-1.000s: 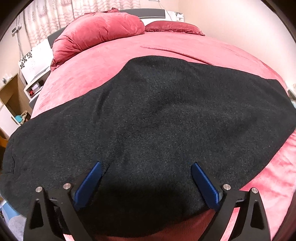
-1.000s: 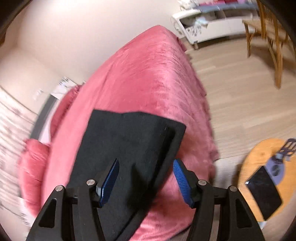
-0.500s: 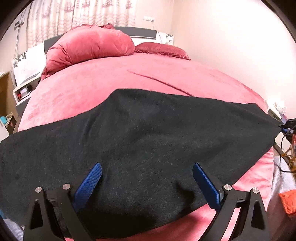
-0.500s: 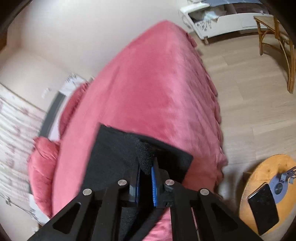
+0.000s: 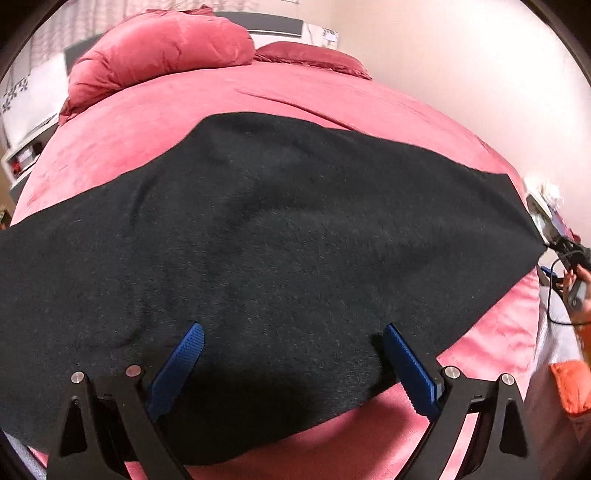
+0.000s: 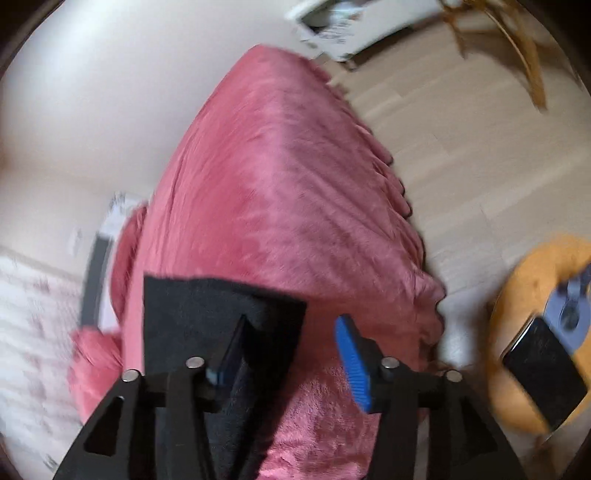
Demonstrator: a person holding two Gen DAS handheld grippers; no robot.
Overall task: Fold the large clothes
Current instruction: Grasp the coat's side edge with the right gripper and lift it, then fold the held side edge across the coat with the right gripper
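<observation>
A large black garment [image 5: 280,240] lies spread flat across the pink bedspread [image 5: 147,122]. My left gripper [image 5: 295,350] hovers over the garment's near edge, open wide, with cloth below its blue pads and nothing pinched. In the right wrist view one corner of the black garment [image 6: 207,314] lies on the bed's near end. My right gripper [image 6: 291,347] is there with its jaws opening. The garment's edge rests against the left finger and the blue right pad [image 6: 352,363] stands apart from it over the pink cover [image 6: 280,184].
Pink pillows [image 5: 159,48] sit at the head of the bed. A round wooden stool [image 6: 532,325] carrying a dark phone [image 6: 543,369] stands right of the bed on the pale wood floor [image 6: 461,147]. A white cabinet [image 6: 332,22] is against the far wall.
Half a second ago my right gripper was shut on the garment's corner; now its jaws have parted and the corner lies on the bed. The left gripper tilted slightly and stayed open.
</observation>
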